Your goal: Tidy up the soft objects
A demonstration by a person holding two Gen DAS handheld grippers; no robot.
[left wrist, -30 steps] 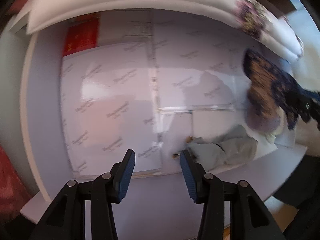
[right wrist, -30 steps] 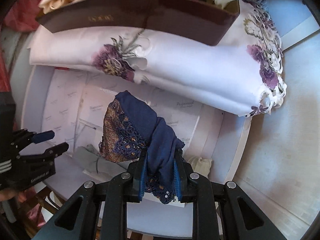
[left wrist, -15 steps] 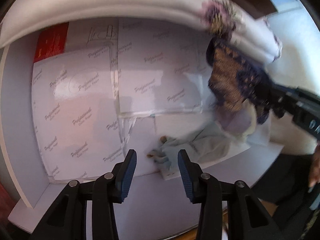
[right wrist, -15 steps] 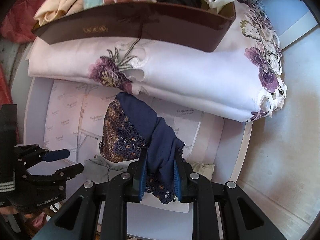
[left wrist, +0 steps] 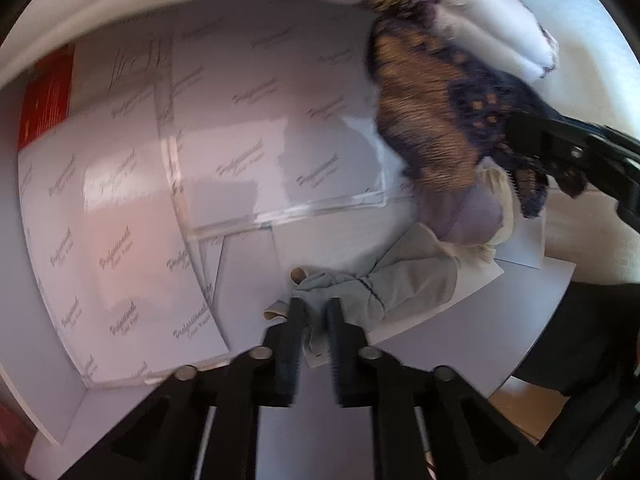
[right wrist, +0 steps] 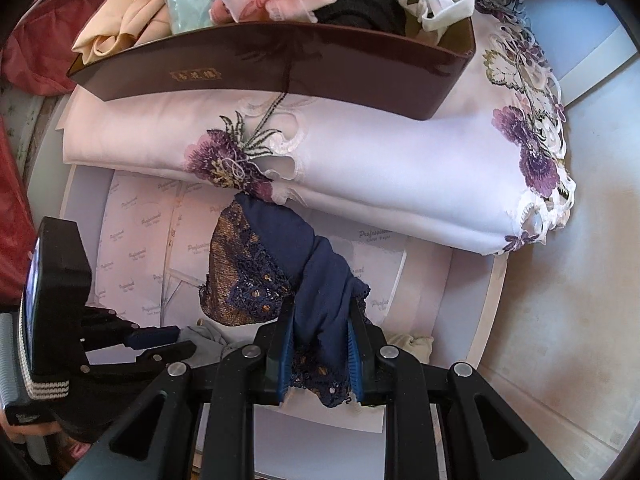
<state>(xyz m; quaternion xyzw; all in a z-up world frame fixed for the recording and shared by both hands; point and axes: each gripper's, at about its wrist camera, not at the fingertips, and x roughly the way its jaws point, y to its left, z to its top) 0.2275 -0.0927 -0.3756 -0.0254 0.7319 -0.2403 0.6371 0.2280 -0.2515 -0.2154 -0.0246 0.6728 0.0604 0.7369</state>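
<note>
A pale grey cloth (left wrist: 404,280) lies crumpled near the front edge of a white paper-lined tray (left wrist: 240,128). My left gripper (left wrist: 314,312) is closing tight on the cloth's near end, and fabric shows between its pads. In the right wrist view the left gripper (right wrist: 184,342) comes in from the left onto the grey cloth (right wrist: 208,336). My right gripper (right wrist: 321,306) is shut on a navy lace garment with gold panels (right wrist: 280,240), which hangs above the tray. The left wrist view shows the navy garment (left wrist: 432,120) at upper right, held by the right gripper (left wrist: 560,152).
A folded white embroidered cloth with purple flowers (right wrist: 380,160) lies across the tray's far side. On it stands a dark brown box (right wrist: 280,64) holding several garments. A cream cloth (right wrist: 412,346) and a lilac piece (left wrist: 468,216) lie by the tray's right wall (right wrist: 488,320).
My left gripper has moved in over the grey cloth and gone from open to shut on its end. The right gripper still holds the navy garment, slightly higher.
</note>
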